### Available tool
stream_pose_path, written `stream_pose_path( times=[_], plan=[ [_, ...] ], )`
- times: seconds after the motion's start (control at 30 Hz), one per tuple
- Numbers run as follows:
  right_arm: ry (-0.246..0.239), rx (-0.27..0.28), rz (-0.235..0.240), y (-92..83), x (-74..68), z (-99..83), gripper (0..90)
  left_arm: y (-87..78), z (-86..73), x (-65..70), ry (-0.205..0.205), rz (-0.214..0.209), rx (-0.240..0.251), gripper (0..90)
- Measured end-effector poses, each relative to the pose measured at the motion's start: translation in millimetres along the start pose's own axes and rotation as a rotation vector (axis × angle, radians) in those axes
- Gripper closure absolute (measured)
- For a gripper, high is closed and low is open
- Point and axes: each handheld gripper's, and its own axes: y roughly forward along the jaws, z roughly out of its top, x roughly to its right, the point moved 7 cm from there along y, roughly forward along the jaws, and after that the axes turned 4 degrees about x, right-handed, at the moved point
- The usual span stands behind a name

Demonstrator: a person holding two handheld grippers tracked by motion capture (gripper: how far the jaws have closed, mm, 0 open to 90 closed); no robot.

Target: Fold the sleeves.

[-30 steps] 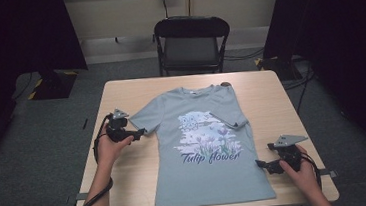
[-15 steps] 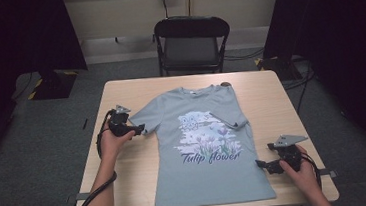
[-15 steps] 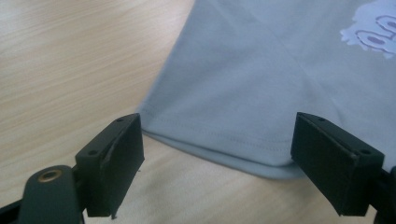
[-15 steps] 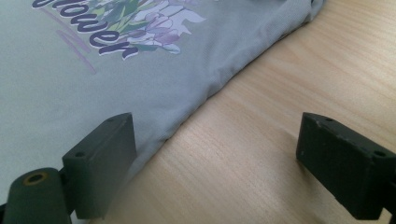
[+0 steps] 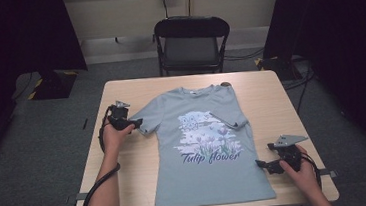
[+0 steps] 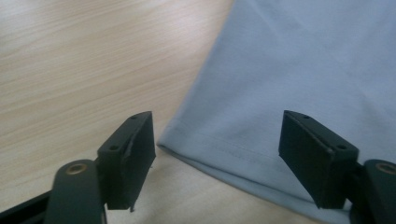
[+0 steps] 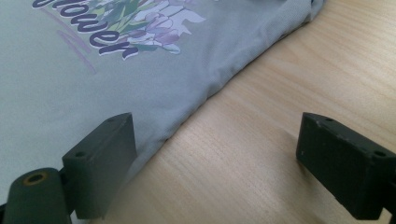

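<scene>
A light blue T-shirt (image 5: pixel 207 146) with a tulip print lies flat, face up, on the wooden table (image 5: pixel 265 91). My left gripper (image 5: pixel 138 122) is at the shirt's left sleeve. In the left gripper view the sleeve hem (image 6: pixel 219 156) runs between the jaws (image 6: pixel 217 135). They have just been closing, but the pads stand apart from the cloth. My right gripper (image 5: pixel 263 165) rests low at the shirt's right side edge. It is open, with the side seam (image 7: pixel 187 116) and bare table between its fingers (image 7: pixel 217 135).
A black folding chair (image 5: pixel 193 42) stands behind the far edge of the table. A small dark round thing (image 5: pixel 225 84) lies by the shirt's right shoulder. Bare wood borders the shirt on both sides. Cables trail from both grippers along the forearms.
My left gripper has moved a little away from the person, along the sleeve's edge. The right gripper and the shirt have stayed put.
</scene>
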Motion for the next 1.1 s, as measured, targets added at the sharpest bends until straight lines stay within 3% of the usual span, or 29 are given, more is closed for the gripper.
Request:
stream_pose_path(
  times=[0.17, 0.23, 0.4, 0.53, 0.63, 0.73, 0.8, 0.9, 1.0, 1.1],
  plan=[
    [0.0, 0.0, 0.0, 0.0, 0.0, 0.0, 11.1, 7.2, -1.7, -4.8, -0.006, 0.026, -0.008, 33.6],
    [0.0, 0.0, 0.001, 0.0, 0.0, 0.0, 11.1, 8.5, -1.3, -7.3, 0.011, 0.046, -0.016, 33.7],
    [-0.001, 0.0, 0.002, 0.0, -0.2, 0.0, 11.1, 11.4, -3.9, -16.1, -0.013, 0.081, -0.026, 38.0],
    [-0.001, 0.0, 0.002, 0.0, -0.2, 0.0, 11.2, 12.3, -5.7, -17.2, -0.062, 0.064, -0.001, 39.9],
    [-0.002, 0.0, 0.002, 0.0, -0.1, 0.0, 11.2, 11.7, -5.3, -14.8, -0.05, 0.047, -0.004, 46.7],
    [-0.001, 0.0, 0.002, 0.0, -0.2, 0.0, 11.1, 11.3, -3.7, -10.0, -0.036, 0.03, -0.02, 58.3],
    [-0.002, 0.0, 0.002, 0.0, -0.2, 0.0, 11.1, 11.6, -2.3, -5.0, -0.024, 0.003, -0.029, 71.4],
    [-0.002, 0.0, 0.002, 0.0, -0.2, 0.0, 11.1, 12.1, -0.4, 0.3, 0.003, 0.001, -0.052, 83.1],
    [-0.001, 0.0, 0.002, 0.0, -0.2, 0.0, 11.2, 11.7, 1.0, 3.4, -0.004, -0.005, -0.075, 84.9],
    [-0.003, 0.0, 0.002, 0.0, -0.1, 0.0, 11.2, 8.7, 5.4, 4.8, -0.019, -0.007, -0.055, 85.3]
  ],
)
